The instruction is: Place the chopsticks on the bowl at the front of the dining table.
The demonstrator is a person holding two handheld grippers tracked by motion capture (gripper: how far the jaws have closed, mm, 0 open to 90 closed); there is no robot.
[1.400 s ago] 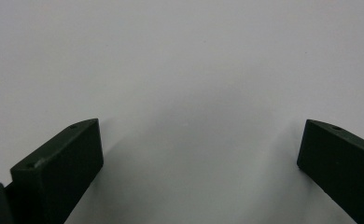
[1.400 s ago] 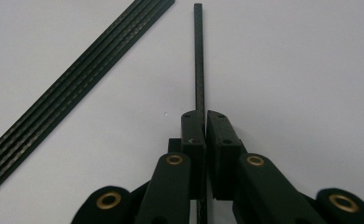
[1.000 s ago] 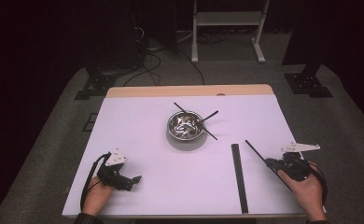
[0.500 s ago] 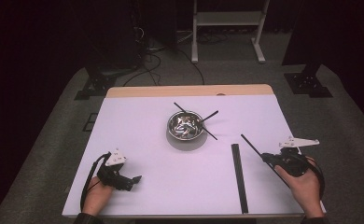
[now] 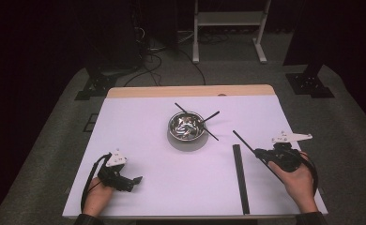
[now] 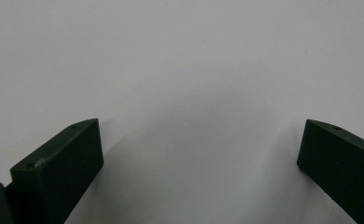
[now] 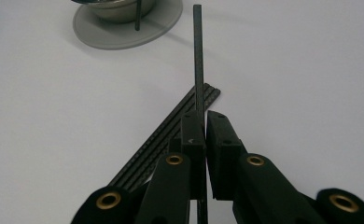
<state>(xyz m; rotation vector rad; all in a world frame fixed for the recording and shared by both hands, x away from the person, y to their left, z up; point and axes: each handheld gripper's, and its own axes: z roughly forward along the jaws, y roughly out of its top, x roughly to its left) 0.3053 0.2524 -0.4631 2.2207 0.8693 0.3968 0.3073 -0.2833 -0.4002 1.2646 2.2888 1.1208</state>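
Observation:
A metal bowl (image 5: pixel 186 126) sits near the table's middle with black sticks (image 5: pixel 210 116) leaning out of it. The bowl (image 7: pixel 117 7) also appears at the top of the right gripper view. A row of black sticks (image 5: pixel 240 173) lies flat at the right. My right gripper (image 5: pixel 262 154) is shut on one thin black stick (image 7: pixel 198 56), which points up and left toward the bowl, above the flat row (image 7: pixel 171 133). My left gripper (image 5: pixel 133 180) rests at the front left, open, its jaws wide apart over bare table (image 6: pixel 189 70).
The white table (image 5: pixel 139 140) has a wooden strip (image 5: pixel 186 91) along its far edge. Beyond it are dark floor, cables (image 5: pixel 148 51) and a white stand (image 5: pixel 228 23). A grey disc-shaped shadow or mat (image 7: pixel 124 28) lies under the bowl.
My right gripper has moved left and away from the front edge, carrying the stick closer to the bowl. The left gripper has stayed still.

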